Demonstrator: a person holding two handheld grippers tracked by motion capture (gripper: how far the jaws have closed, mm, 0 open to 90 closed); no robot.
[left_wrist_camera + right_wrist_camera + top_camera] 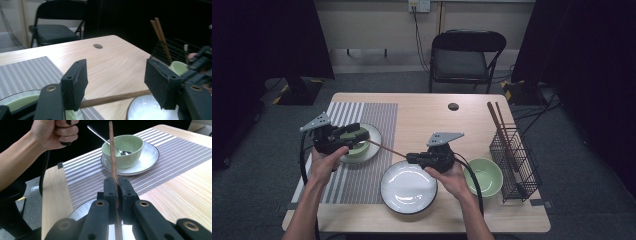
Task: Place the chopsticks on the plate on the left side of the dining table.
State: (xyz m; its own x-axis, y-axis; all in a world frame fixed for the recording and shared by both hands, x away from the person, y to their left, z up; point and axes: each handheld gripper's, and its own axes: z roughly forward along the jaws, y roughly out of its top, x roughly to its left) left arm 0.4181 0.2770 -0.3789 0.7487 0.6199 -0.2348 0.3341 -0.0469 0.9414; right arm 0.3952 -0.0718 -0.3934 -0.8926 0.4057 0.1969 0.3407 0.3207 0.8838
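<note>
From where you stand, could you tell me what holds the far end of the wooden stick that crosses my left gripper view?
Observer: The right gripper is shut on that chopstick, with its fingers clamped flat against it.
Operator: Thank you. Is there anything in the green bowl below me?
Observer: Yes, a metal spoon rests in the green bowl, with its handle leaning out over the rim.
Operator: And where does the chopstick's free end lie?
Observer: In the high view it reaches the left gripper above that bowl. I cannot tell whether they touch.
</note>
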